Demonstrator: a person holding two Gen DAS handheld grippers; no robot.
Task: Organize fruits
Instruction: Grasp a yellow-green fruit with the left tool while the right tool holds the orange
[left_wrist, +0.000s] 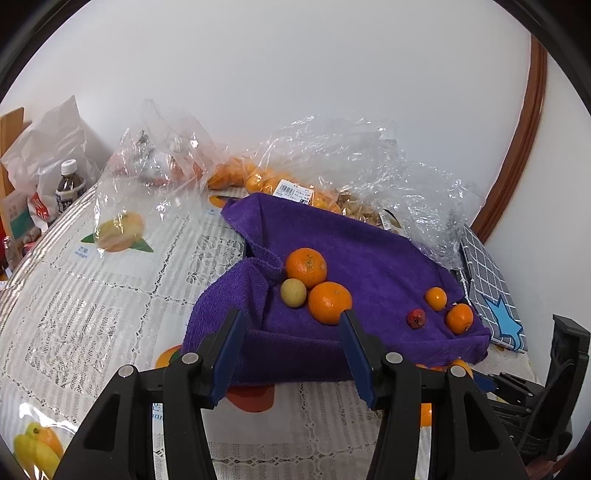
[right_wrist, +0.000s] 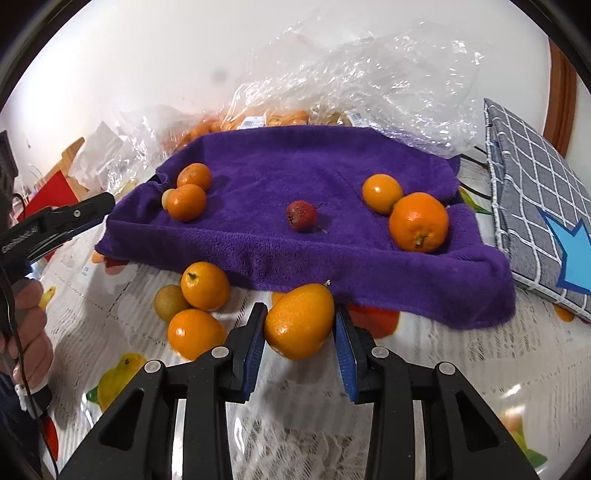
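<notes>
A purple towel (left_wrist: 369, 258) (right_wrist: 295, 162) lies over a tray on the lace-covered table. On it sit two oranges (left_wrist: 306, 267) (left_wrist: 330, 302) beside a small yellow fruit (left_wrist: 293, 292). Further right are two small oranges (right_wrist: 382, 194) (right_wrist: 418, 221) and a red fruit (right_wrist: 302, 216). My right gripper (right_wrist: 299, 314) is shut on an orange (right_wrist: 299, 325) just in front of the towel's edge, both blue pads touching it. To its left, two oranges (right_wrist: 205, 286) (right_wrist: 194, 332) and a yellow-green fruit (right_wrist: 170, 302) rest on the table. My left gripper (left_wrist: 291, 317) stands open over the towel's near edge, holding nothing.
Crinkled clear plastic bags (left_wrist: 332, 155) with more oranges lie behind the towel. A grey checked cloth bag (right_wrist: 535, 192) with a blue arrow lies at the right. A dark bottle (left_wrist: 68, 188) and white bags stand at the far left. A person's hand (right_wrist: 29, 332) holds the left gripper.
</notes>
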